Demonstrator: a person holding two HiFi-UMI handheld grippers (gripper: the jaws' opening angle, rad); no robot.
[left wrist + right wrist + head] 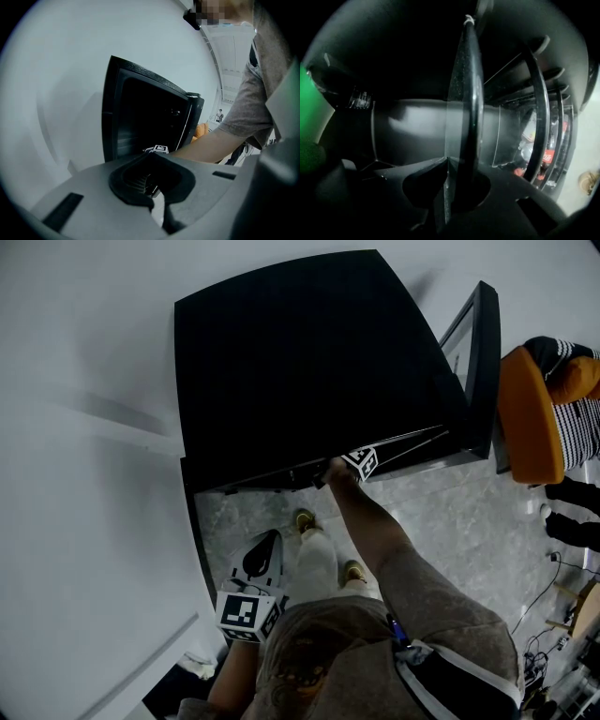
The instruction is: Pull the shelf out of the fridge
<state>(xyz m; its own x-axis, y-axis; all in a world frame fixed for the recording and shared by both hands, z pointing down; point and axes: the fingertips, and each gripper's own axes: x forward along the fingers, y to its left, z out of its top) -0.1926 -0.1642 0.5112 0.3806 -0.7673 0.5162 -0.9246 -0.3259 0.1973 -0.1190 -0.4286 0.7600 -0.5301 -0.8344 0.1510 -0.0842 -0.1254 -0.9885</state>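
1. The left gripper (pixel 153 202) hangs low by the person's leg, well apart from the fridge (pixel 300 362). Its jaws are together with nothing between them. My worry is that it gives no support, so the whole load sits on the other hand.
2. The right gripper (pixel 457 176) reaches into the fridge, and its jaws are clamped on the front edge of the glass shelf (pixel 461 93). The shelf is inside the cabinet and seen edge-on. The hold is one narrow bite on smooth glass, so a sharp tug could let it slip free.
3. A pull from a single spot may skew the shelf in its side supports and jam it. Forcing it then risks chipping the glass.
4. Once the back edge leaves the supports, the far end would likely drop and twist out of the jaws toward the floor (pixel 450 512) and the person's feet.
5. A dark bottle (pixel 354 99) lies close to one face of the shelf. I cannot tell whether it rests on the shelf, but if it does, it could roll off.
6. Farther in are red-labelled bottles (pixel 532 136) on racks. The open door (pixel 483 371) stands at the side, and a swinging corner of the shelf might strike either.
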